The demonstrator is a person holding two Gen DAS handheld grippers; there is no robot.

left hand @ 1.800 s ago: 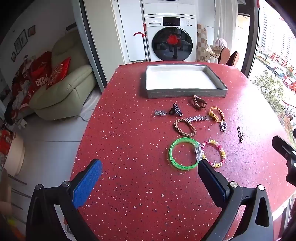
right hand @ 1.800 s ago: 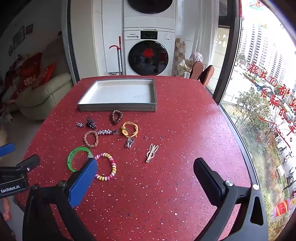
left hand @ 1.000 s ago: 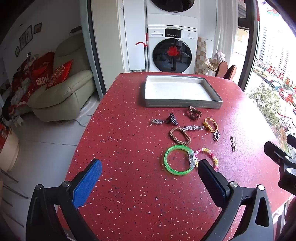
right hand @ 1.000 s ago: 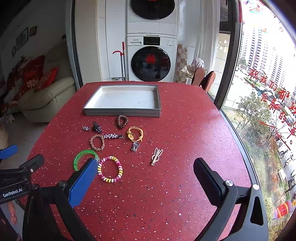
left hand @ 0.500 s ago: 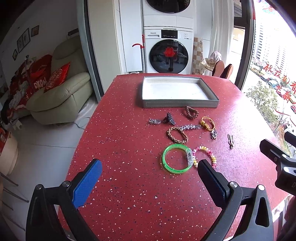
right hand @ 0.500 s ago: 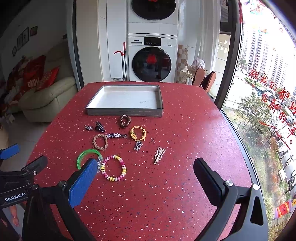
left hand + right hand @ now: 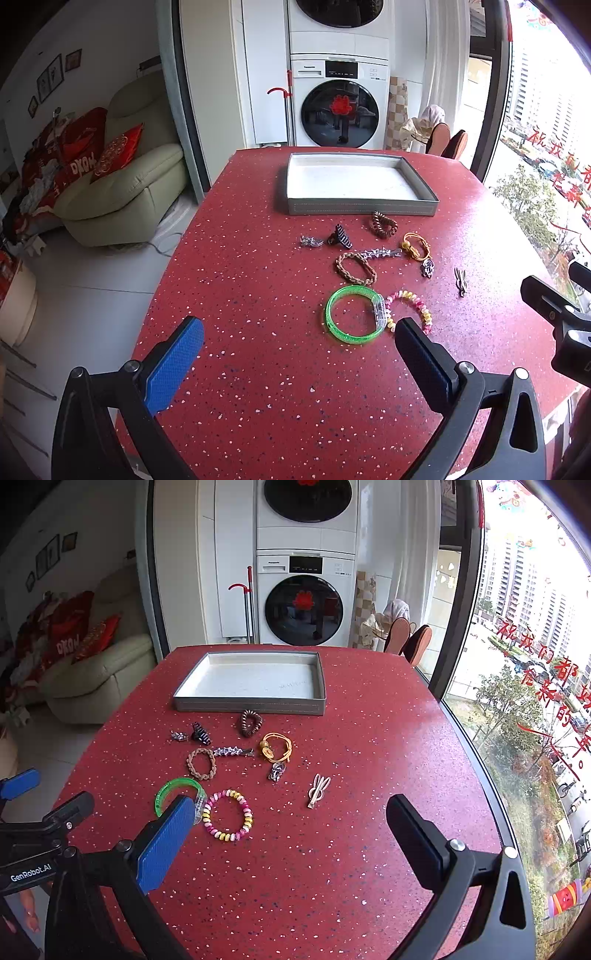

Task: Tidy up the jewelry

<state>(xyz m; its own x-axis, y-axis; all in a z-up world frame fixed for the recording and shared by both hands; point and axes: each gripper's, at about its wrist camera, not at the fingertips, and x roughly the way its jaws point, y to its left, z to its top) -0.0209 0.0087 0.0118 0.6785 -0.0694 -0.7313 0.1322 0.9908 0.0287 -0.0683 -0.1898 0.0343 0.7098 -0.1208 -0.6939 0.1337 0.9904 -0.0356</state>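
Several pieces of jewelry lie on the red speckled table (image 7: pixel 258 280) in front of an empty grey tray (image 7: pixel 354 210) (image 7: pixel 251 705). Among them are a green bangle (image 7: pixel 351 314) (image 7: pixel 173 788), a pink and yellow bead bracelet (image 7: pixel 410 299) (image 7: pixel 227 814), a braided brown bracelet (image 7: pixel 354 267) (image 7: pixel 201 762), an orange cord bracelet (image 7: pixel 415 245) (image 7: pixel 277 747), a brown coil hair tie (image 7: pixel 384 223) (image 7: pixel 251 722), a black claw clip (image 7: pixel 340 236) (image 7: pixel 200 733) and a pale hair clip (image 7: pixel 460 280) (image 7: pixel 317 790). My left gripper (image 7: pixel 295 343) and right gripper (image 7: pixel 291 819) are both open and empty, held above the near table.
A cream sofa (image 7: pixel 122 192) with red cushions stands to the left of the table. Stacked washing machines (image 7: pixel 338 103) are behind it. A large window (image 7: pixel 517 664) runs along the right side, close to the table's right edge.
Both grippers have drawn back and risen a little, so the tray and jewelry sit lower and farther in view. Nothing on the table has moved. Both grippers stay open.
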